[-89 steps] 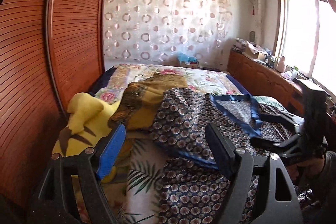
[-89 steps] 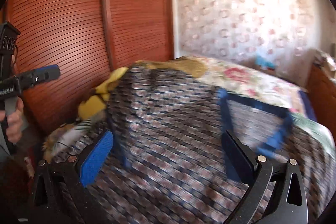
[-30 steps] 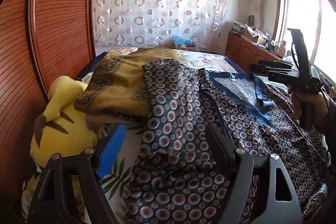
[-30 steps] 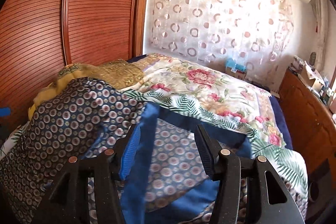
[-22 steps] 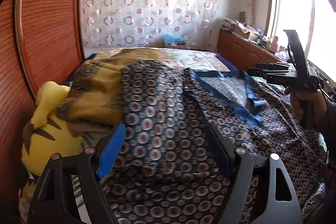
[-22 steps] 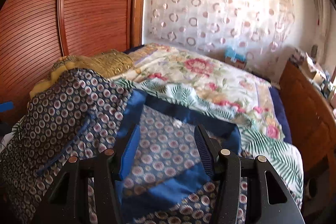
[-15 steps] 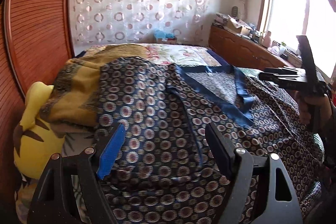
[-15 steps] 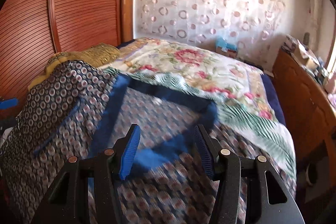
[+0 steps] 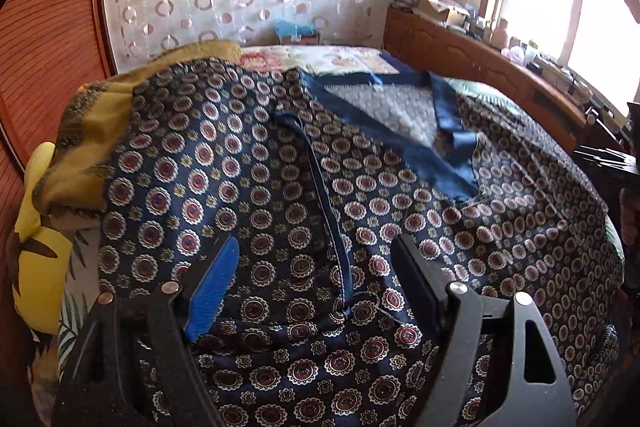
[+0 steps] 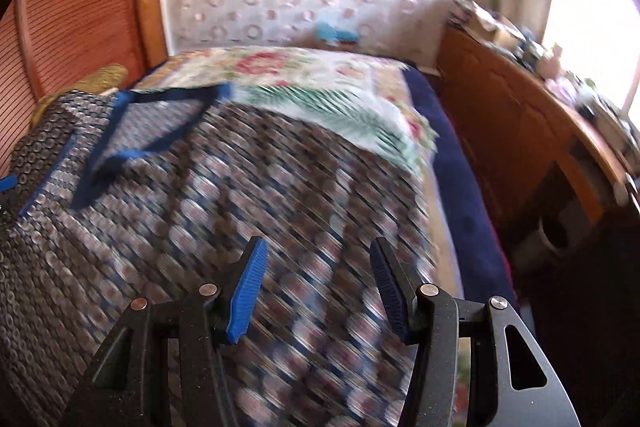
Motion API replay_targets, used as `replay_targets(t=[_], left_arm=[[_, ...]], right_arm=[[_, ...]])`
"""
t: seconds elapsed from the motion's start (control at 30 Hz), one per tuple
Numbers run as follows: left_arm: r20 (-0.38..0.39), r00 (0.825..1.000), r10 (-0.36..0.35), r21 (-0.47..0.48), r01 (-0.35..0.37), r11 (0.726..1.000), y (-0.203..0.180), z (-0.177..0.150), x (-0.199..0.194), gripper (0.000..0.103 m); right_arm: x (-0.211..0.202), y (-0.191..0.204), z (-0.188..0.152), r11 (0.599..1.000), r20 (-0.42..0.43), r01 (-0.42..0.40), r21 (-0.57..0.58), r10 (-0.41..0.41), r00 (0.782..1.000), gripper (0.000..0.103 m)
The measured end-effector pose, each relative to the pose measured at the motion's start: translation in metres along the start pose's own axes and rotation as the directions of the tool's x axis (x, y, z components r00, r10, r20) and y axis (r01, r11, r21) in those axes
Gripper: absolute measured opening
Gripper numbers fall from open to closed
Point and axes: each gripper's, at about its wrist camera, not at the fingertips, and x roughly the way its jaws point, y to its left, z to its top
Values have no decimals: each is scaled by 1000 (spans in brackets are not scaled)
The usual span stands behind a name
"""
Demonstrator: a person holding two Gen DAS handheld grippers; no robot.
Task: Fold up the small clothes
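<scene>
Left wrist view shows the left claw (image 9: 314, 277) spread and empty just above the navy medallion-print satin garment (image 9: 280, 187) on the bed (image 10: 320, 67), right claw (image 10: 316, 279) likewise spread over it.

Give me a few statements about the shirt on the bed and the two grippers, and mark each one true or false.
1. The patterned shirt lies spread on the bed. True.
2. The left gripper is clamped on a sleeve. False: its jaws stand apart above the cloth, holding nothing.
3. A yellow plush toy sits at the shirt's left in the left wrist view. True.
4. The right gripper holds the blue collar. False: it is open and empty, and the collar lies far to its left.
5. The shirt is plain white. False: it is dark blue with round medallions.
</scene>
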Motion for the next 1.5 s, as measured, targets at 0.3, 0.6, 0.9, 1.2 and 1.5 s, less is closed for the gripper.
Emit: replay_targets(t=[0.3,0.6,0.9,1.2,1.5], left_arm=[[-70,998,0,31,3,1000,-5,0,17,79],[-129,992,14,80,-4,997,-14,-2,30,94],[-143,990,6,98,8,995,-16,-2,33,102],[-142,990,6,98,8,995,-16,-3,33,102],[-142,990,6,97,8,995,-16,-3,33,103]], right_arm=[[-30,-46,-39,992,-59,13,124,-5,998,56],[-60,-67,-65,982,-82,3,190,13,997,47],[-64,-74,-75,971,-59,-34,236,49,997,31],[-73,-56,-74,989,-19,61,132,-59,998,2],[-93,-14,-47,998,98,-41,46,36,995,2]])
